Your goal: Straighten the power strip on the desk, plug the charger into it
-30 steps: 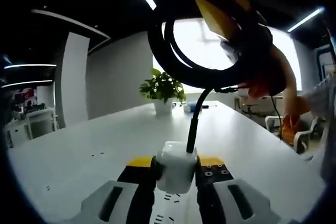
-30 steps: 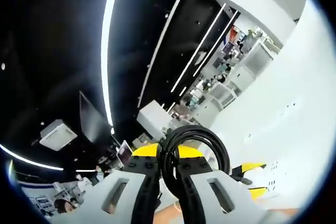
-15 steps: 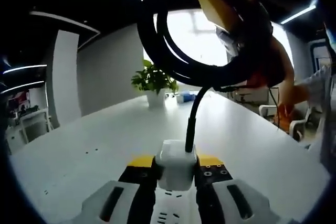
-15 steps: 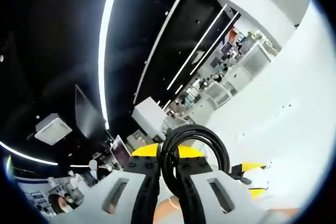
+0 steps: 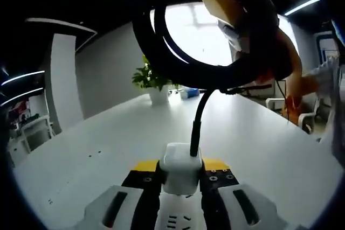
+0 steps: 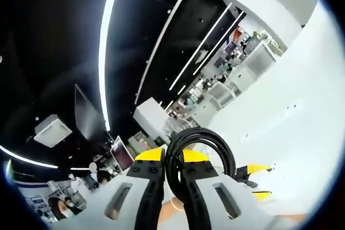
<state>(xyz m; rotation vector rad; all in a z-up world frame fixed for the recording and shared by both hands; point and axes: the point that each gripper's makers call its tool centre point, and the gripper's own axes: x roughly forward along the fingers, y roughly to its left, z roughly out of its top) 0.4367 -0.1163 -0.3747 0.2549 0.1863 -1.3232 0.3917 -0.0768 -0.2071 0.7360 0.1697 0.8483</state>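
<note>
Charger [image 5: 180,168] — glossy white cube clamped in my left gripper [image 5: 180,179]; right gripper [image 6: 172,179] pinches its looped black cable [image 6: 202,146].

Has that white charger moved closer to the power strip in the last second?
Yes. The charger has dropped slightly toward the power strip, whose slots now show larger beneath it.

I am counting one white charger [image 5: 181,168] sitting between my left gripper [image 5: 180,172]'s two jaws, and one black cable [image 5: 178,63] rising from it in one big loop. I am seeing one power strip [image 5: 178,220] lying on the one white counter [image 5: 97,149], and one potted plant [image 5: 155,83] standing at its far end. My right gripper [image 6: 172,173] is showing two jaws, closing on that one cable.
</note>
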